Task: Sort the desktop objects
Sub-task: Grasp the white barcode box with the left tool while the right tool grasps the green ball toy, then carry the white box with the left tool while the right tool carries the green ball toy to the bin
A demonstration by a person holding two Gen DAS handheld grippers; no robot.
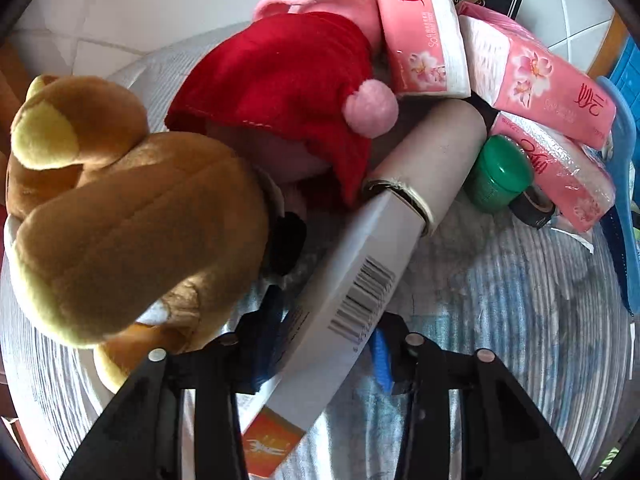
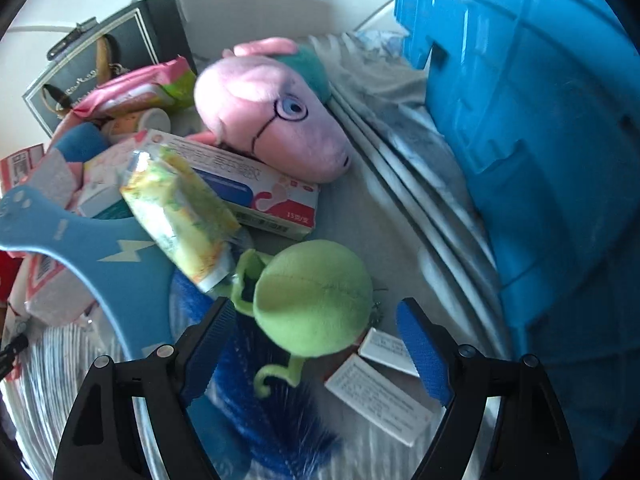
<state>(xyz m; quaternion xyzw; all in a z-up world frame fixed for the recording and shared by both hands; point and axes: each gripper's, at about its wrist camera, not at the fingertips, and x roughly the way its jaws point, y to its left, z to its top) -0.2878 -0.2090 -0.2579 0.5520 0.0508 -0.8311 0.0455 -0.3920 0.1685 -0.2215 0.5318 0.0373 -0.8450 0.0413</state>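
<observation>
Bear (image 1: 120, 216) beside left claw (image 1: 320, 344) pinching box (image 1: 352, 280), right claw (image 2: 320, 344) spread around green plush (image 2: 316, 300).

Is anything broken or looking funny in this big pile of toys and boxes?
Nothing looks broken. It is just jumbled: the pink tissue packs lean at odd angles on one another, a yellow-green packet lies slanted across a white box, and the pink pig plush lies on its side against that box.
</observation>
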